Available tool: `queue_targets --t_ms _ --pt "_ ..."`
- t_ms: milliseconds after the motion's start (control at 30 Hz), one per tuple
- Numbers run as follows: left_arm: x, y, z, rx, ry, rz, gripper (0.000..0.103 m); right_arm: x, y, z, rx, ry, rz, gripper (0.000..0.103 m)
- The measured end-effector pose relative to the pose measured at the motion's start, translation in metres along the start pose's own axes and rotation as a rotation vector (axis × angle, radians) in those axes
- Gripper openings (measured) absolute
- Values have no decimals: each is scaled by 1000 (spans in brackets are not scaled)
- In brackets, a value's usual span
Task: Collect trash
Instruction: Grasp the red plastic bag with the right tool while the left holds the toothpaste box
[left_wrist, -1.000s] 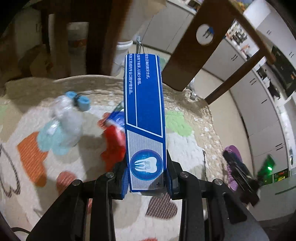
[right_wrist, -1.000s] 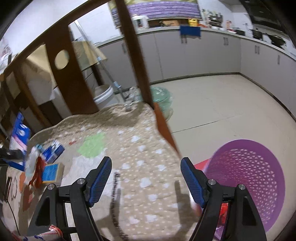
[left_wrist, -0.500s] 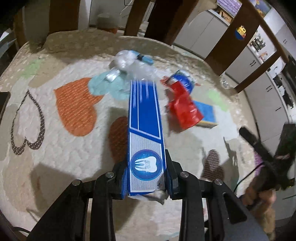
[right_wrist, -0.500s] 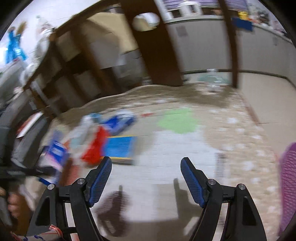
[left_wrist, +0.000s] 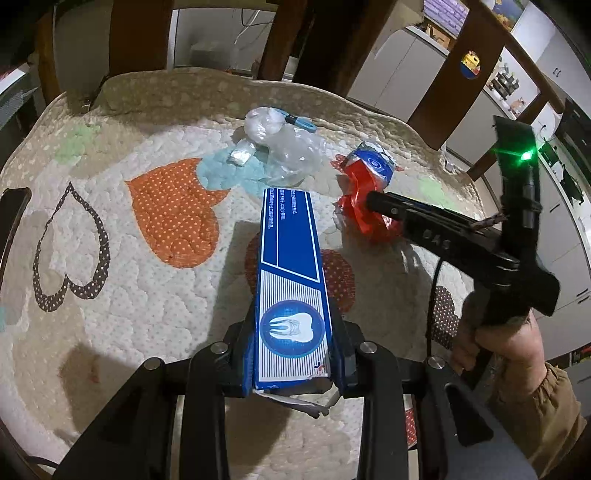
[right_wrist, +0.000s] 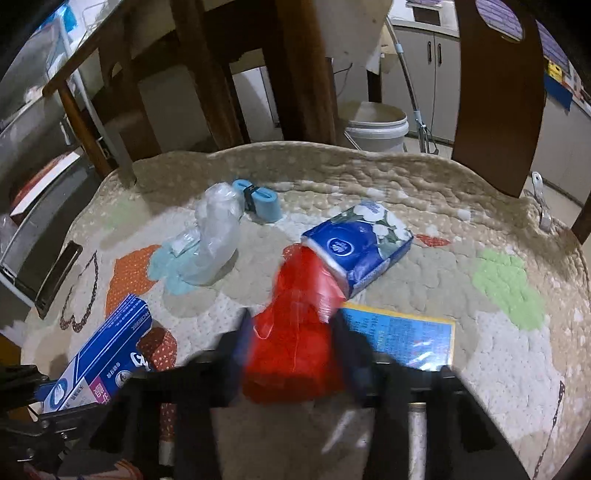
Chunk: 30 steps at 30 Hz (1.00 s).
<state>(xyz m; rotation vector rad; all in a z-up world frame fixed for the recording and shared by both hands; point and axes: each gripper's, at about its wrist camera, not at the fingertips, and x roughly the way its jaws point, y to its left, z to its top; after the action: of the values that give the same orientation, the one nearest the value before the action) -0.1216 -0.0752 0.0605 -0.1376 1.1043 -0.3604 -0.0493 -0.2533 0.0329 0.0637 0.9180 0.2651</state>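
Left wrist view: the toothpaste box (left_wrist: 290, 273) is clamped in the left gripper (left_wrist: 295, 354) above the quilted cloth (left_wrist: 110, 325) — that grip should be kept firm.

Right wrist view: the right gripper (right_wrist: 291, 347) has just been closing onto the red wrapper (right_wrist: 295, 325), which lies against the tissue pack (right_wrist: 360, 240) — only the wrapper should be lifted.

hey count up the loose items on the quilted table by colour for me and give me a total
Blue: 4, namely toothpaste box, tissue pack, flat blue packet, light blue roll
Red: 1, red plastic bag
Clear: 1, clear plastic bag
Black: 1, phone
Total: 7
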Motion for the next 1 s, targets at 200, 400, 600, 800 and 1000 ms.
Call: queue_targets --t_ms 200,400,600,800,1000 --pt "-6 -3 0 0 -11 0 30 -21 -15 -5 76 -22 95 8" --pt "-8 -22 2 35 -15 10 30 -54 -23 -20 95 -78 140 5" --pt "-5 -30 0 40 -2 32 30 -63 -39 -34 143 -73 184 35" --pt "-8 -29 -2 45 -10 43 30 -35 -34 -34 280 -33 301 71" --pt "-11 -26 -5 57 -23 37 30 6 -23 -22 409 38 256 55"
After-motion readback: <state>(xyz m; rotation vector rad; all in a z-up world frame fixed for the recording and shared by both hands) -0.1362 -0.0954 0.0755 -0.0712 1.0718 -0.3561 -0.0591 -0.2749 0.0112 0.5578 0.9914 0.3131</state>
